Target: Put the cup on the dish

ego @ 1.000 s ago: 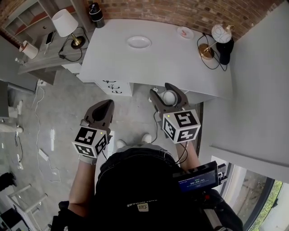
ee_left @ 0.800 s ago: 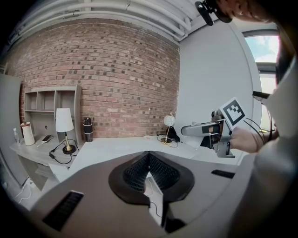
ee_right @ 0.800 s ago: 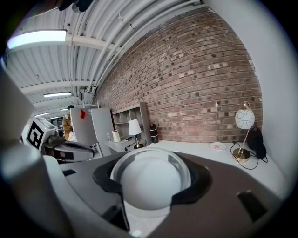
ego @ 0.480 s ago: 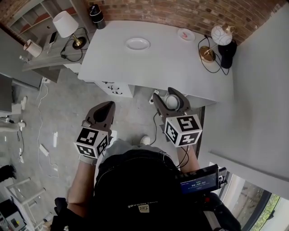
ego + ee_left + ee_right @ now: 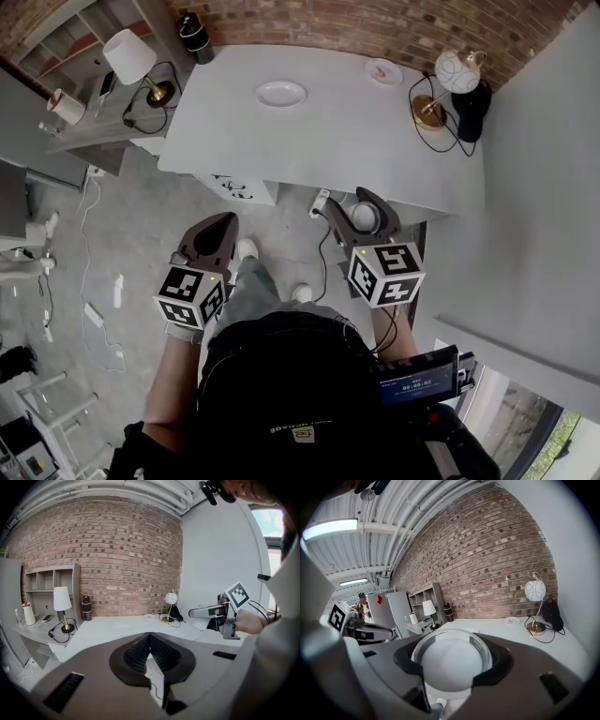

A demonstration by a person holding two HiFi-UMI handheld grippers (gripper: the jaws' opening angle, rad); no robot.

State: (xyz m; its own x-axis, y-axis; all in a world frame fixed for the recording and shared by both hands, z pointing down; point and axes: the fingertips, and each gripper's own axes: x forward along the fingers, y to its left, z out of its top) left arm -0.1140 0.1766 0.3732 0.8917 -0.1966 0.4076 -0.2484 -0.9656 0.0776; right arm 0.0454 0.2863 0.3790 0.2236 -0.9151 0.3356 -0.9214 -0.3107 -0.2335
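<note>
A white oval dish [image 5: 281, 93] lies on the far part of the white table [image 5: 319, 141]; it also shows as a pale dish [image 5: 121, 627] and as a dish [image 5: 471, 630] in the two gripper views. My right gripper [image 5: 356, 206] hangs over the floor just short of the table's near edge, shut on a clear cup [image 5: 364, 218] with a white rounded inside [image 5: 452, 660]. My left gripper [image 5: 223, 223] is lower left over the floor, shut and empty, its ribbed pads [image 5: 140, 653] pressed together.
A small pink-marked plate [image 5: 383, 71], a globe lamp [image 5: 457, 70] with a cable and a dark object stand at the table's far right. A black tumbler [image 5: 194, 23] is at the far left corner. A side desk with a shade lamp [image 5: 127, 56] is at left. A grey wall [image 5: 534, 187] is at right.
The person has stepped forward, one foot now showing between the grippers. The right gripper with the cup has drifted slightly right and closer to the table edge. The left gripper has barely moved.
</note>
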